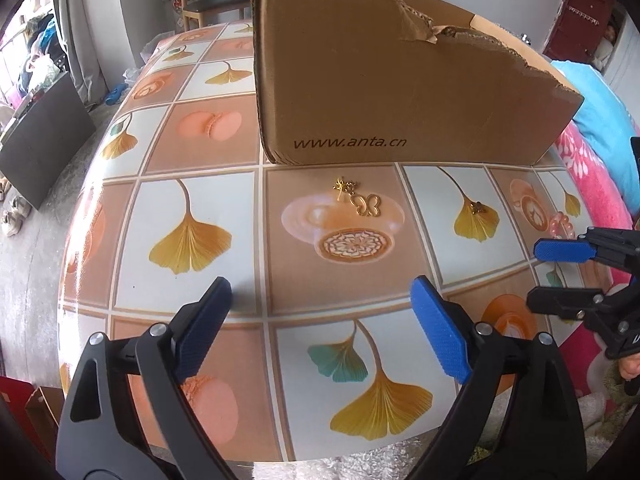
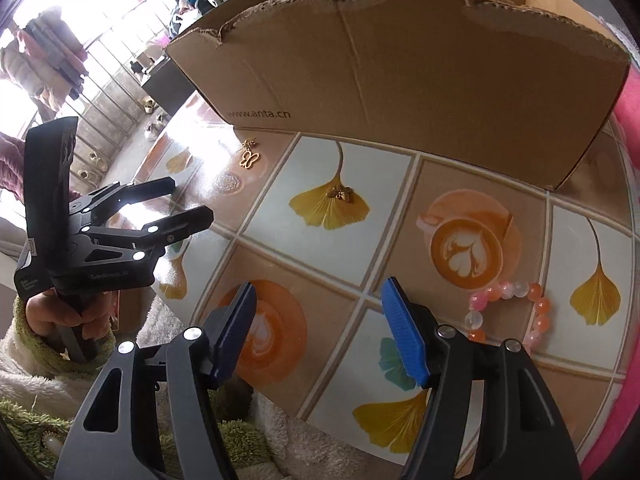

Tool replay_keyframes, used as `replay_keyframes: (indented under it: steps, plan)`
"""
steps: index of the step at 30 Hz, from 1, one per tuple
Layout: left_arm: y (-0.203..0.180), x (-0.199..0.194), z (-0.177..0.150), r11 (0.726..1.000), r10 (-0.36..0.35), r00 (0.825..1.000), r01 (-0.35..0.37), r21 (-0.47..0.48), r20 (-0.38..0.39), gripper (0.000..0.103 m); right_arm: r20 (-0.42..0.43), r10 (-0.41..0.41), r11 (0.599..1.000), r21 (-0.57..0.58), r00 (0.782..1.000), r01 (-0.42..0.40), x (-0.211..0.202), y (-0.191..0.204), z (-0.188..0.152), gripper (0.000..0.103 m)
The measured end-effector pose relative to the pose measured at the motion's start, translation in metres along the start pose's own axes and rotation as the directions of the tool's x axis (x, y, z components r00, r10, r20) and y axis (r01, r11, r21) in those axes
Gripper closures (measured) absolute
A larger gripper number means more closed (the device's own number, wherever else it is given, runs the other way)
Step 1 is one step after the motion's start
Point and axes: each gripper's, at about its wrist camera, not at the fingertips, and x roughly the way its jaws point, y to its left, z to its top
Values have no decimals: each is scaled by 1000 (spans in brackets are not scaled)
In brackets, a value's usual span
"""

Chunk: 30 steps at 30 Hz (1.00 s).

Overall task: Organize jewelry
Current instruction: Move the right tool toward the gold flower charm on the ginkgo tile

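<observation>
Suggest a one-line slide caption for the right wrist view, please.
Open right gripper hovers over the tablecloth near a pink beaded bracelet, bee charm and butterfly earring before the cardboard box.

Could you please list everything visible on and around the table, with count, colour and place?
box: one, brown cardboard, torn rim, back of the table.
butterfly earring: one, gold, just in front of the box.
bee charm: one, gold, on a yellow leaf print, right of the earring.
bracelet: one, pink, orange and clear beads, near the table's right edge.
table: one, tiled leaf-and-coffee print.
left gripper: one, black with blue pads, open, empty.
right gripper: one, same colours, open, empty, close to the bracelet.
</observation>
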Motion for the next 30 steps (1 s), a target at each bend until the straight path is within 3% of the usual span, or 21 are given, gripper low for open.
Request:
replay_keyframes:
  steps: [11,15,19,23,27,28,30]
  plan:
    - [-15,3,-7,997,66,998,-66,44,6,8,25,-144,985,95,989,141,-22,-60,-1,37]
    - [-16,2,-9,997,66,998,-66,49,13,8,55,-95,990,113,994,88,-35,-58,0,37]
    - [-16,1,-10,996,67,998,-67,52,15,8,70,-90,996,31,993,88,-37,-30,0,36]
    - [-16,2,-8,996,74,997,-75,48,8,7,66,-167,984,-58,984,171,-20,-7,3,26]
    - [-16,2,-8,996,76,997,-76,47,11,7,59,-287,943,-161,956,293,1,8,2,18]
    - [-17,3,-8,996,75,997,-76,47,11,7,63,-292,939,-169,954,298,3,8,0,11]
    - [-18,2,-8,996,73,997,-73,53,11,7,58,-296,939,-165,953,301,4,4,-1,7]
